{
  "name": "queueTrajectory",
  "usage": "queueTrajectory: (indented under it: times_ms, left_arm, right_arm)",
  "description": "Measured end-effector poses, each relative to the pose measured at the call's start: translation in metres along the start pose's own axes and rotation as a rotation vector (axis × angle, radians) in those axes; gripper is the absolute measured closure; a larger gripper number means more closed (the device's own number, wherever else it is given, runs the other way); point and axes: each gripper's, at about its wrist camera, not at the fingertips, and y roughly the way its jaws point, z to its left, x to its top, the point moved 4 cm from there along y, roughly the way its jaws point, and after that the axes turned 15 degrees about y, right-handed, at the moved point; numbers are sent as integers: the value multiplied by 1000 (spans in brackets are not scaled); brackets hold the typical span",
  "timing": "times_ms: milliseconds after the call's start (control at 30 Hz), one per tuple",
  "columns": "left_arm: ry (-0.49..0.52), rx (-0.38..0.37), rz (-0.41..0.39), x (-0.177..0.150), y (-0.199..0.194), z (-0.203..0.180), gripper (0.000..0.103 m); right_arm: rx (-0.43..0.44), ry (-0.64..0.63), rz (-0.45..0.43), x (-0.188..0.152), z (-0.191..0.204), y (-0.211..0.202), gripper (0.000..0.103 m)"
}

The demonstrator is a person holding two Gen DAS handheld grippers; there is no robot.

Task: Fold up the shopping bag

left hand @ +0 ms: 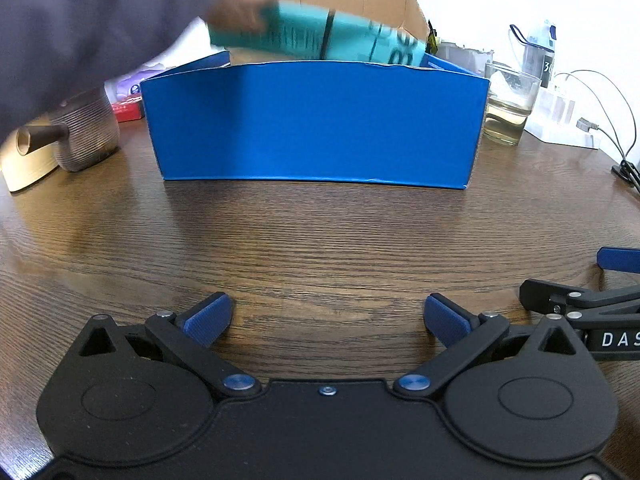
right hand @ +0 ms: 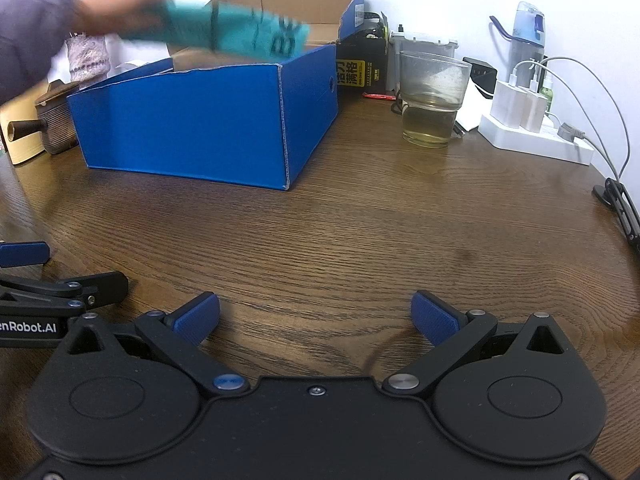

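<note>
Dark wood-grain desk (left hand: 320, 240) fills both wrist views, with a white wall behind. Both grippers lie on it side by side: the left gripper (left hand: 328, 318) and the right gripper (right hand: 315, 314) each have their blue-padded fingers spread wide with nothing between them, only bare wood ahead. They seem parked, since a bare hand (left hand: 240, 6) is doing the work instead.

Straight ahead of the left fingers, well apart, stands an open blue box (left hand: 316, 124); from the right fingers it sits ahead and to the left. Above its open top the hand holds the teal bag (left hand: 320, 36), blurred by motion, so I cannot tell whether it is going in or coming out. The bag looks flat and already compact, with dark print and a dark band across it. My guess is the person is fetching it to lay on the free desk in front of the fingers, where folding has room.

Right of the box stands a glass (right hand: 432, 100) of yellowish liquid, with a power strip (right hand: 532, 136) beyond it; left of the box sits a ribbed pot (left hand: 86, 132).
</note>
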Motion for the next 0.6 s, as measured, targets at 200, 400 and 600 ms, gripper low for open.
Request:
queueTrajectory:
  times_ms: [200,400,600]
  left_arm:
    - [0,0,0,0,-1,0,0]
    - [-1,-1,1,0,-1,1,0]
    - [-1,-1,1,0,-1,1,0]
  right_arm:
    - [0,0,0,0,0,0,0]
    - [0,0,0,1,0,0,0]
    - [0,0,0,0,-1,0,0]
